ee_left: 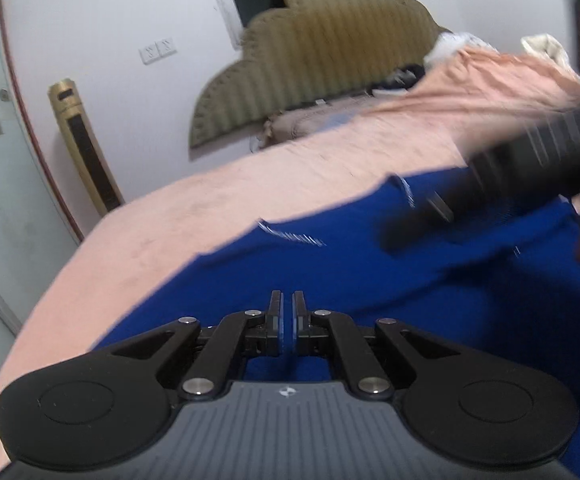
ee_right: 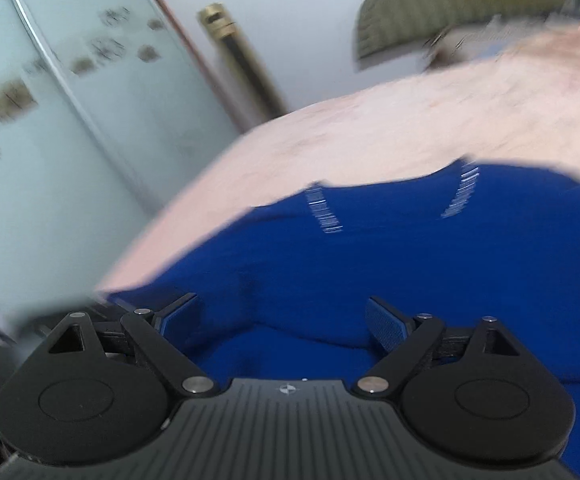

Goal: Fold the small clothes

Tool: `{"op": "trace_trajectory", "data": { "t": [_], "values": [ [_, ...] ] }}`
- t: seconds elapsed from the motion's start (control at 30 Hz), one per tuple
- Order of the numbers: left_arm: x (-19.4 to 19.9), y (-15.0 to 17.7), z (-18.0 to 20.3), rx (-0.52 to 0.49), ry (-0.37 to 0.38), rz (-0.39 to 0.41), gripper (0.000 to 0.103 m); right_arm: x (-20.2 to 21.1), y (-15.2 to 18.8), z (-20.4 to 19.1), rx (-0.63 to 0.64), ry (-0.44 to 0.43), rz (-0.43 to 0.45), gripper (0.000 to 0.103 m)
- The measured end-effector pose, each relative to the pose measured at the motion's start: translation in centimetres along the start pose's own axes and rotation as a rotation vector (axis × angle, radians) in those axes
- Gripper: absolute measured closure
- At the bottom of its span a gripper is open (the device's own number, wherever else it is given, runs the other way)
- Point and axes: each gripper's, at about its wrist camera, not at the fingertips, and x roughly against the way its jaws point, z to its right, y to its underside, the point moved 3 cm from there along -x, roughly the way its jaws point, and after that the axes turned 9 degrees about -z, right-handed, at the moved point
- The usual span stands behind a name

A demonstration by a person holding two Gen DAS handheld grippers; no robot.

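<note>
A: Status on your left gripper (ee_left: 288, 312)?

B: Clenched. The jaws are nearly touching, with only a thin slit between the pads. A sliver of blue shows in that slit; I can't tell whether it's cloth pinched there or the garment behind. It hangs over the near part of the bright blue knit garment with white striped trim (ee_left: 370, 272).

A: And your right gripper (ee_right: 286, 320)?

B: Released, with the jaws spread wide. Blue fabric lies under and between the pads, which aren't pressing on it. In the left wrist view it shows as a dark blur at far right, over the garment.

A: Where's the garment?

B: Spread on the peach-pink bedsheet (ee_left: 170, 216), near edge of the bed. The olive scalloped padded headboard (ee_left: 314, 60) is at the far end, and a gold tower fan (ee_left: 84, 144) stands far left by the wall. Both views are motion-blurred.
</note>
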Motion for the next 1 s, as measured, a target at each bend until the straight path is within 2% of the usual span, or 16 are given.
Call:
{"op": "trace_trajectory", "data": {
  "t": [0.07, 0.13, 0.23, 0.33, 0.4, 0.5, 0.53, 0.57, 0.6, 0.63, 0.8, 1.0],
  "values": [
    [-0.2, 0.7, 1.2, -0.017, -0.002, -0.03, 0.099, -1.2, -0.5, 0.6, -0.075, -0.094, -0.035, 0.012],
    [0.6, 1.5, 1.3, -0.022, 0.014, -0.029, 0.099, -2.5, -0.9, 0.8, -0.1, -0.132, -0.062, 0.014],
    [2.1, 2.6, 0.6, -0.021, 0.035, -0.04, 0.095, -4.4, -1.6, 0.2, -0.066, -0.123, -0.088, 0.017],
    [2.8, 4.0, -0.7, 0.001, -0.002, -0.064, 0.094, -6.8, -2.8, -0.8, -0.032, -0.146, -0.109, 0.021],
    [2.7, 4.8, -1.6, 0.038, -0.015, -0.091, 0.094, -8.5, -3.5, -1.5, 0.003, -0.123, -0.134, 0.024],
    [2.9, 6.1, -2.7, 0.088, -0.029, -0.113, 0.094, -11.0, -3.5, -2.9, 0.077, -0.057, -0.201, 0.039],
    [2.9, 6.4, -3.2, 0.101, -0.04, -0.118, 0.094, -11.5, -3.4, -3.4, 0.106, -0.034, -0.217, 0.051],
    [2.9, 6.7, -3.7, 0.113, -0.05, -0.124, 0.094, -11.8, -3.3, -4.0, 0.136, -0.012, -0.224, 0.072],
    [2.8, 6.7, -4.0, 0.125, -0.058, -0.133, 0.093, -12.0, -3.3, -4.4, 0.155, 0.012, -0.227, 0.082],
    [2.8, 6.8, -4.5, 0.138, -0.063, -0.143, 0.093, -11.9, -3.4, -4.7, 0.161, 0.03, -0.22, 0.093],
    [2.4, 6.2, -5.9, 0.219, -0.043, -0.161, 0.093, -9.5, -4.8, -5.5, 0.15, 0.022, -0.086, 0.095],
    [1.3, 5.4, -6.1, 0.314, -0.031, -0.203, 0.093, -6.1, -7.1, -7.5, 0.194, 0.061, 0.038, 0.096]
  ]
}}
